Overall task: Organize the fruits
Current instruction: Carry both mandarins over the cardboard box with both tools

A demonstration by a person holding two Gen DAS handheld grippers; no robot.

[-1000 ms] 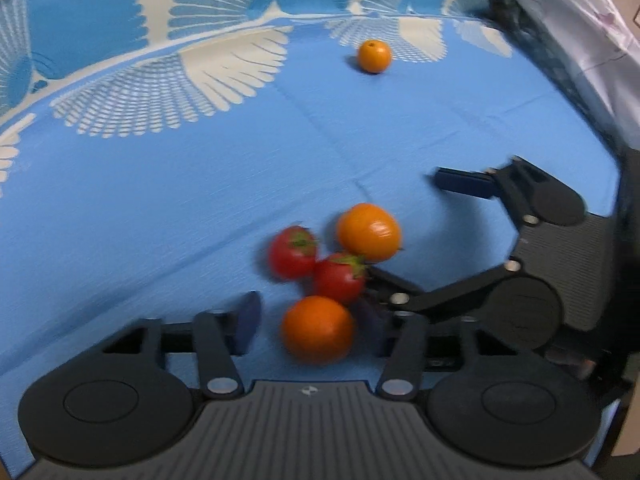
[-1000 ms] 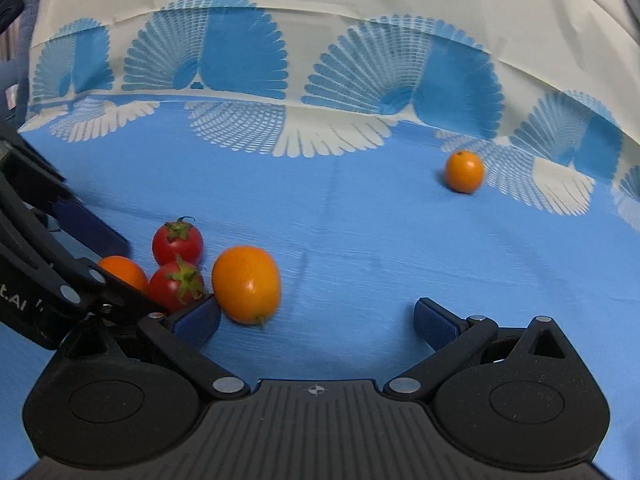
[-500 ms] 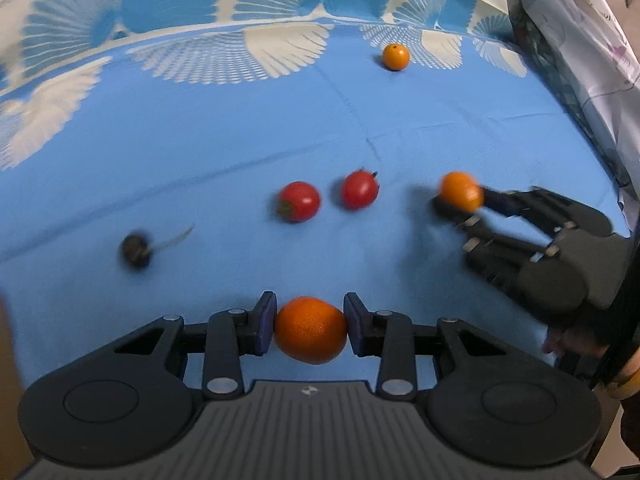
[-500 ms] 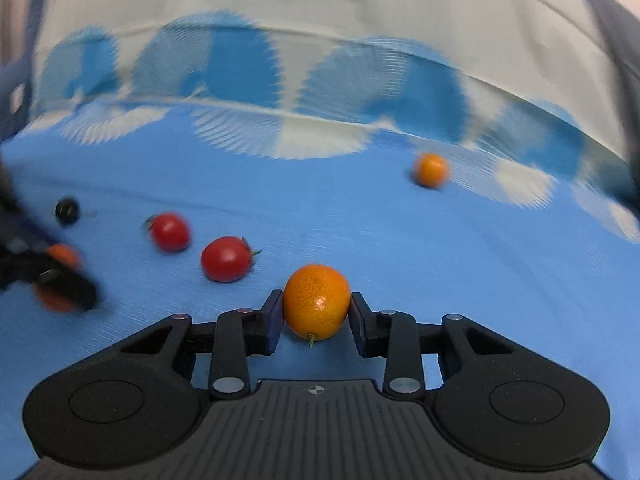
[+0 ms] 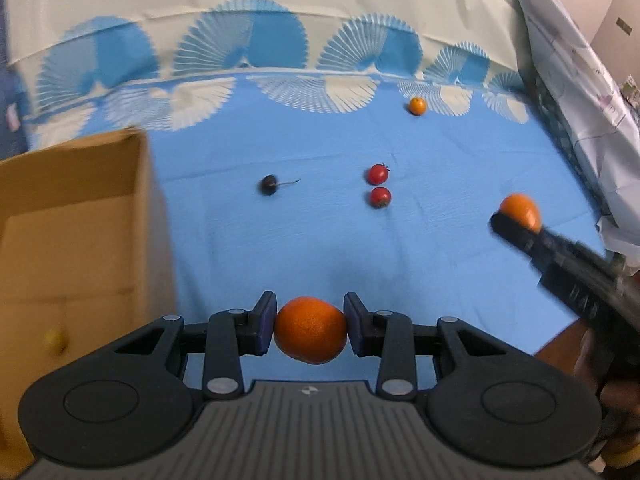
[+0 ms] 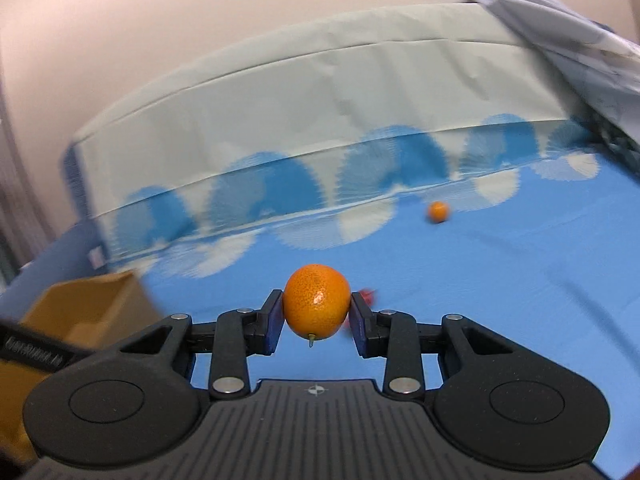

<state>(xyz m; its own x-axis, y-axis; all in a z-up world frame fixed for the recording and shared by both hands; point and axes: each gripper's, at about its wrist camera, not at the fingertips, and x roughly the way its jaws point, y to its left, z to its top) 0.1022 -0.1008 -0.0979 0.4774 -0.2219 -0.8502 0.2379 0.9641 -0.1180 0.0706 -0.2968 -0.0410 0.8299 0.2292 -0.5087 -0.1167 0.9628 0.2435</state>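
My left gripper (image 5: 310, 318) is shut on an orange (image 5: 310, 338) and holds it above the blue cloth (image 5: 320, 240). My right gripper (image 6: 317, 316) is shut on a second orange (image 6: 317, 304), stem end down; in the left wrist view it shows blurred at the right with that orange (image 5: 520, 210). Two red tomatoes (image 5: 377, 173) (image 5: 380, 197) and a dark cherry (image 5: 268, 185) with a stem lie on the cloth. A small orange (image 5: 417, 105) (image 6: 438, 211) sits far back. One tomato (image 6: 366, 294) peeks out behind my right finger.
An open cardboard box (image 5: 72, 200) (image 6: 80, 308) stands at the left, with something small and yellow (image 5: 54, 340) blurred inside. Crumpled white plastic (image 5: 580, 100) borders the cloth on the right. The cloth's pale patterned part (image 5: 280, 20) rises at the back.
Both grippers have risen from the cloth, each carrying an orange. The right one was open a second ago and closed on its orange. The box has come into view at the left.
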